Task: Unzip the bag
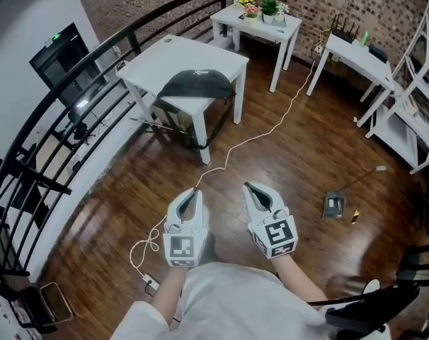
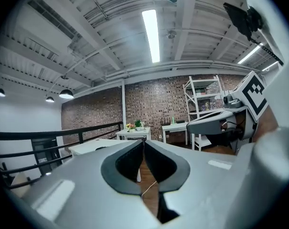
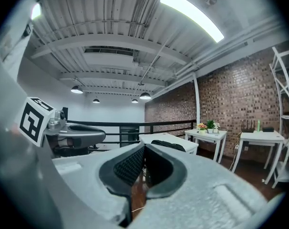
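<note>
Across the room at about eleven o'clock, the bag point(image 1: 197, 83) lies on a white table point(image 1: 165, 52), toward the table's near edge and well apart from you. Your left gripper point(image 1: 195, 192) and right gripper point(image 1: 249, 186) hang side by side over the wooden floor at six o'clock. Each has its jaws pressed together with nothing between them.

The bag is dark and slumps into a low dome, so judge it to be soft fabric, probably light and floppy. It will likely slide or bunch up on the smooth tabletop when you pull. Plan to pinch a fold of fabric near one end of the zip with one gripper to anchor it. Take the small pull tab with the other gripper. From this far away you cannot make out the zip or its tab.

As for writing, a small pale mark sits on top of the bag, too small to read. The cubes on your grippers carry black-and-white square patterns, not words. A green glow above the dark screen point(image 1: 66, 66) at ten o'clock is also illegible.
</note>
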